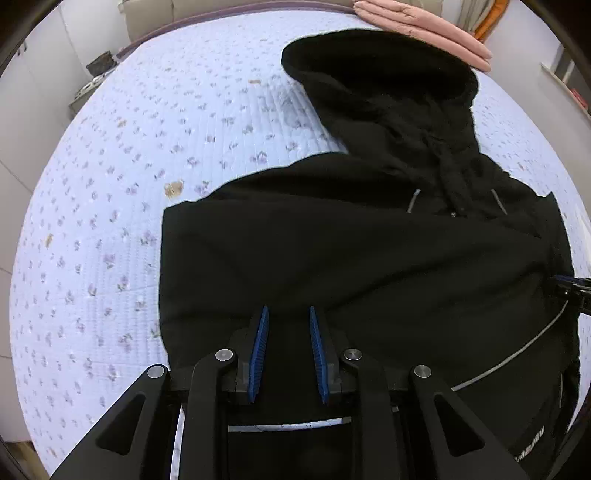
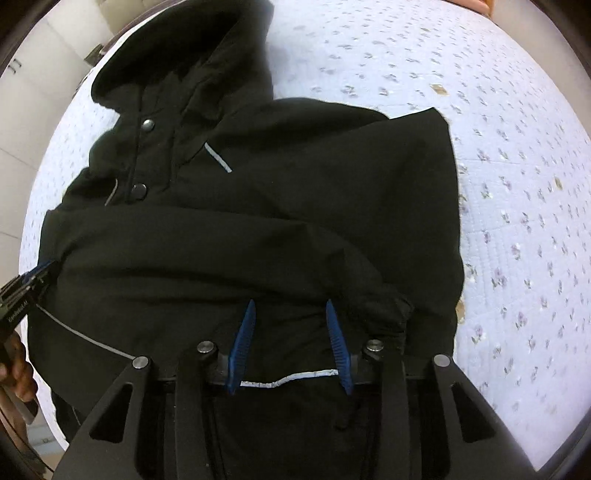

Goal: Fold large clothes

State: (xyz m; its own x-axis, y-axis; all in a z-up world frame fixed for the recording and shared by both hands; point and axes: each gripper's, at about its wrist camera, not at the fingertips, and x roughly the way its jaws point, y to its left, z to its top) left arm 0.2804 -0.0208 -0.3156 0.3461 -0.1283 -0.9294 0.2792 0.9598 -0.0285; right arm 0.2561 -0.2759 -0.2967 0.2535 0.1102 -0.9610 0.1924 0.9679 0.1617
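Black jacket (image 1: 369,258) lies on the bed (image 1: 110,184), sleeves folded in. Both sets of fingers, left (image 1: 288,314) and right (image 2: 290,306), parted above it, grasping nothing (cloth just ahead). Next: pinch the hem, fold it toward the hood.

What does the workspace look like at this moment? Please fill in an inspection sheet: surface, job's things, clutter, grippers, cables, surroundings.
Surface: bed under a pale blue floral quilted cover, with a few brownish spots.
Job's things: black hooded jacket lying on the bed, sleeves folded across the body, hood spread out at the far end.
Clutter: folded pink cloth beyond the hood.
Grippers: left gripper and right gripper both over the jacket's near part, jaws apart; no fabric visibly pinched.
Cables: nothing seen; only the jacket's drawcord.
Surroundings: white cabinets beside the bed; a small dark object off the bed's far corner, unclear.
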